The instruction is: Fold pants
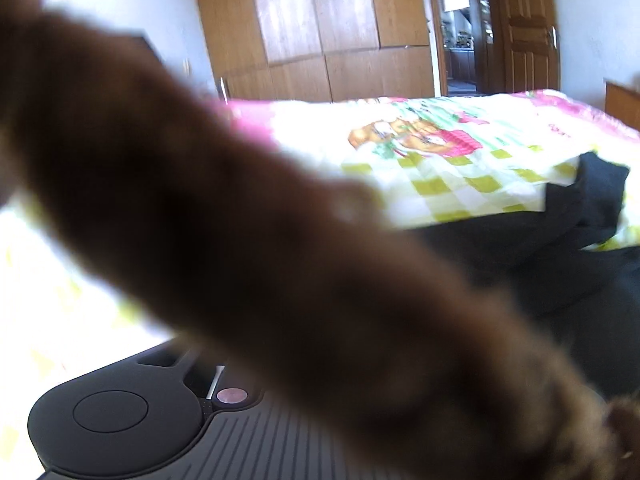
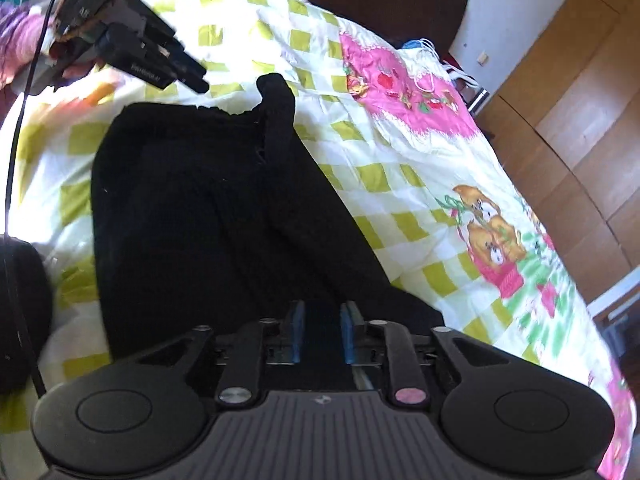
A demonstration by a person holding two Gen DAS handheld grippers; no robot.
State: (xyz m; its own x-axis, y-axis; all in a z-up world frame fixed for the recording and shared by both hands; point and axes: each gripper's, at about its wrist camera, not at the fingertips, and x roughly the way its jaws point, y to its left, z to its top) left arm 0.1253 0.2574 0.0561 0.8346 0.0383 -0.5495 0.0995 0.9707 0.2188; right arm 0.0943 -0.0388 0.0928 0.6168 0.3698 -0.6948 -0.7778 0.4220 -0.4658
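One pair of black pants (image 2: 208,216) lies spread on one bed (image 2: 420,168), over a quilt checked in green and white with pink cartoon patches. Two claws are in view. The right claw (image 2: 322,330) sits low at the near end of the pants, its two blue pads (image 2: 297,330) apart with black cloth showing between them; the pads look parted, not clenched, and whether they touch the cloth cannot be told. The left claw (image 2: 192,76) hangs above the far end of the pants, near the upper left corner of the garment, just above the quilt and apart from the cloth; whether it is released or clenched cannot be told. In the left wrist view a blurred brown furry sleeve (image 1: 240,240) crosses the lens and hides the fingers, and the pants (image 1: 580,232) show only as a dark heap at the right on the bed (image 1: 440,160). Behind stand one wooden wardrobe (image 1: 320,32) and one open door (image 1: 524,28).
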